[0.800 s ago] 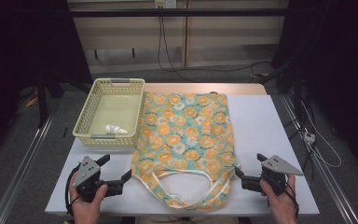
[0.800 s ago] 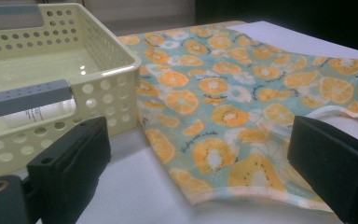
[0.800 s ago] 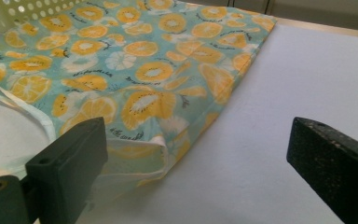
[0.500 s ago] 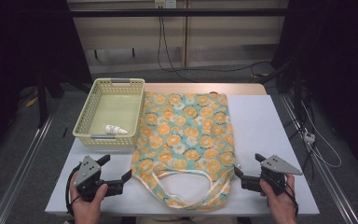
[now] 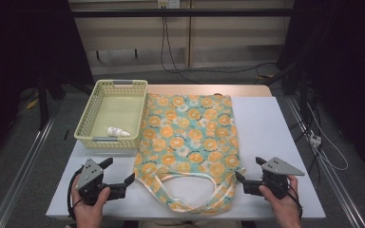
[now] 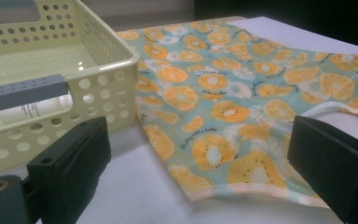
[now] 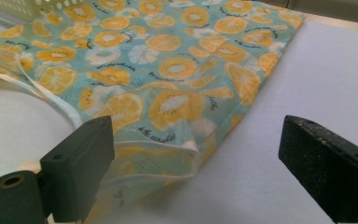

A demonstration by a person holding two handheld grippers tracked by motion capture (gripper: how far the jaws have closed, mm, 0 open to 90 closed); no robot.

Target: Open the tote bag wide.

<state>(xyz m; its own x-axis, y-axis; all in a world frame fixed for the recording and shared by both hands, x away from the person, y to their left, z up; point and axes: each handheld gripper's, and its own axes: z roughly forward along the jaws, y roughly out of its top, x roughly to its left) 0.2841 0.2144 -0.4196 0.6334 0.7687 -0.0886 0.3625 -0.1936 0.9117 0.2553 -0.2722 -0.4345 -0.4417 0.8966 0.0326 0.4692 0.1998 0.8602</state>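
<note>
Claws, left (image 5: 123,172) and right (image 5: 248,173), both released, flank my fruit-print tote bag (image 5: 190,142) on the counter (image 5: 271,128); nothing grasped yet, all handling remains.

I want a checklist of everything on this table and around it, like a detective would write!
Surface: white table top, wooden strip along its far edge.
Job's things: fruit-print cloth bag lying flat, handles toward the person.
Clutter: yellow basket left of the bag, a small white bottle lying inside.
Grippers: left hand-held gripper open, beside the bag's near left corner; right hand-held gripper open, beside its near right corner; neither holds anything.
Cables: black cables hang behind the table; more trail on the floor at right.
Surroundings: dark room, metal rails on the floor at both sides.
</note>
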